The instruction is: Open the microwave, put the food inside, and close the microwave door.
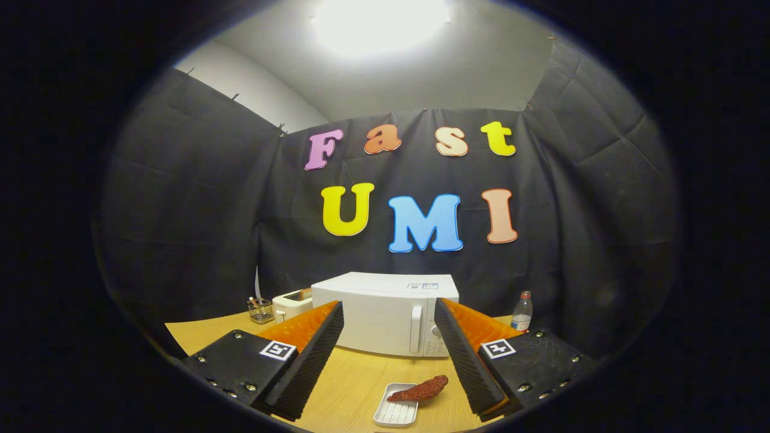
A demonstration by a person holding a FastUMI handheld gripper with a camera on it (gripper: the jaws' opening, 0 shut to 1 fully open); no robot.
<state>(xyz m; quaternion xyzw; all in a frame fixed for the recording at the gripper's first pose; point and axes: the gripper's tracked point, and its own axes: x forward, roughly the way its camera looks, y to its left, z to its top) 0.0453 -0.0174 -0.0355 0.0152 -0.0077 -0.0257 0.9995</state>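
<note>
A white microwave (385,316) stands at the back of the wooden table (355,379), its door shut, with a vertical handle (415,329) left of the control panel. A reddish-brown piece of food (419,390) lies across a small white ribbed tray (396,413) on the table, nearer than the microwave. My gripper (389,316) is open, held above the table, with nothing between its fingers. The food and tray lie low between the two fingers, closer to the right one. The microwave is well beyond the fingertips.
A white toaster (291,304) sits left of the microwave, with a small wire basket (260,310) beside it. A clear plastic bottle with a red cap (522,311) stands right of the microwave. Black cloth walls close the booth behind and to both sides.
</note>
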